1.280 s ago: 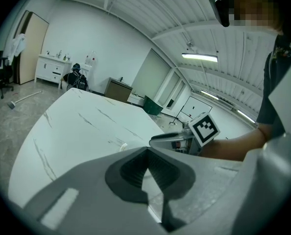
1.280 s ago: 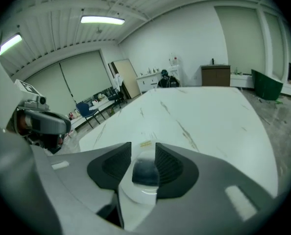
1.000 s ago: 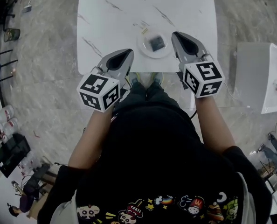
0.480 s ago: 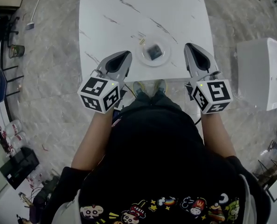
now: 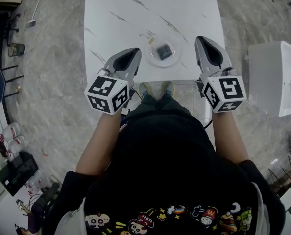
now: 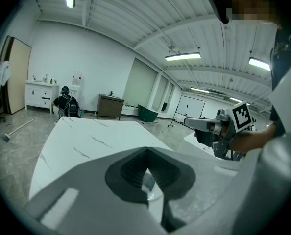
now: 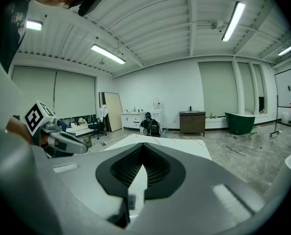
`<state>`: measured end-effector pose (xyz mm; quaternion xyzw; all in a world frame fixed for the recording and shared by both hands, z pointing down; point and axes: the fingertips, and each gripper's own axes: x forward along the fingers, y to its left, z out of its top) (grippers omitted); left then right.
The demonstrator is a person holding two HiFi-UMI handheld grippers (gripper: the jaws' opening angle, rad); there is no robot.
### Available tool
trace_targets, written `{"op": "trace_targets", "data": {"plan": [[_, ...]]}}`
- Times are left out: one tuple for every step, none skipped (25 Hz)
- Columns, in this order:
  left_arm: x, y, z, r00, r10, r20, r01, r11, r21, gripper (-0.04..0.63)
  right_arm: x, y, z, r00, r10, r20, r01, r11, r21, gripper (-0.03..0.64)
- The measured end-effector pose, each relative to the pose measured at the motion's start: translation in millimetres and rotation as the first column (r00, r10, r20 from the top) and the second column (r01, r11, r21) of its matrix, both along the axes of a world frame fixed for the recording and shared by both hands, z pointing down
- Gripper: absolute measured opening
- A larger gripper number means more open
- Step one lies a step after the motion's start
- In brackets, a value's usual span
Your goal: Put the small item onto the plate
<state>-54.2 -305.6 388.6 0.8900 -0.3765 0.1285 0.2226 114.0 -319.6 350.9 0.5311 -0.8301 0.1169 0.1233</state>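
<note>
My left gripper, ridged grey jaws pressed together on nothing, has drifted back to the near edge of the veined white table. The round white plate sits apart between both tools, the dark, squarish small item on it, too small to identify. My right gripper has backed off too, closed and empty.

1. The plate lies on the table near its front edge; the small item sits on the plate.
2. The left gripper is left of the plate; the right gripper is right of it.
3. A second table stands well apart, rightward.
</note>
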Motion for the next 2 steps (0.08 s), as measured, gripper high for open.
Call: {"op": "trace_targets", "data": {"plan": [[-1.3, 1.1, -0.6, 1.0, -0.006, 0.004, 0.006, 1.0, 0.01, 0.0, -0.9, 1.9, 1.7, 1.0, -0.001, -0.004, 0.001, 1.0, -0.003, 0.02], [-2.8, 2.3, -1.1, 1.0, -0.013, 0.009, 0.012, 1.0, 0.021, 0.0, -1.9, 3.9, 3.5, 1.0, -0.003, -0.008, 0.003, 1.0, -0.006, 0.02]]}}
